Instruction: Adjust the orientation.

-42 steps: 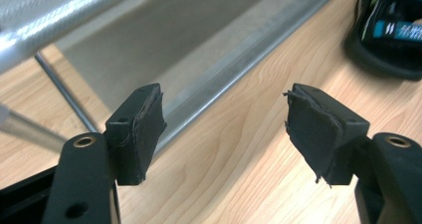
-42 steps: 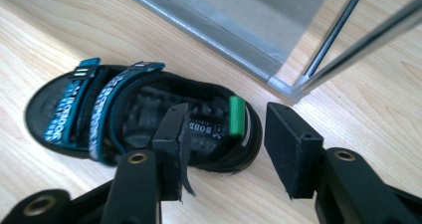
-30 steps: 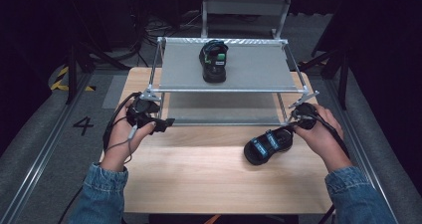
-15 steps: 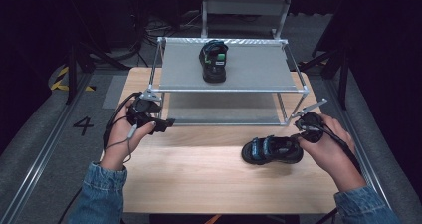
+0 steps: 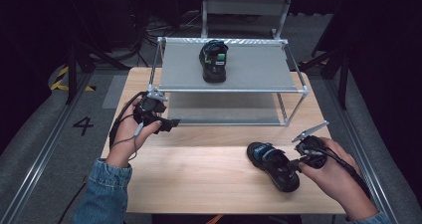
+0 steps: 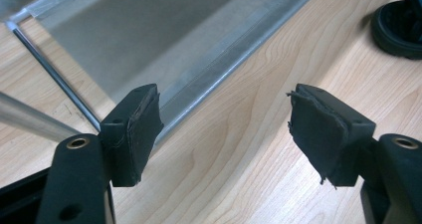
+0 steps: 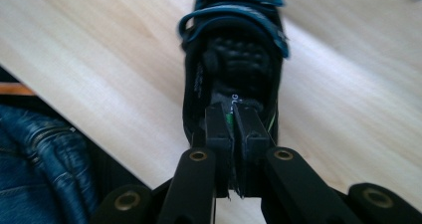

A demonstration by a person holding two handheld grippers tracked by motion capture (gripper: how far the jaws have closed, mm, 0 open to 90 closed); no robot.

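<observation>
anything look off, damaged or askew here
The black padding on the left gripper is frayed, its edges ragged and peeling on the open jaws. The sandal in the right gripper lies slanted on the table, unlike the shoe square on the rack.

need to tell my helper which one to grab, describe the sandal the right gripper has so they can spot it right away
Start at the wooden table and look in front of the metal rack, toward its right side. There a black sandal with blue straps lies on the bare wood, pinched at its heel by the right gripper. Its twin sits up on the rack's top shelf.
</observation>
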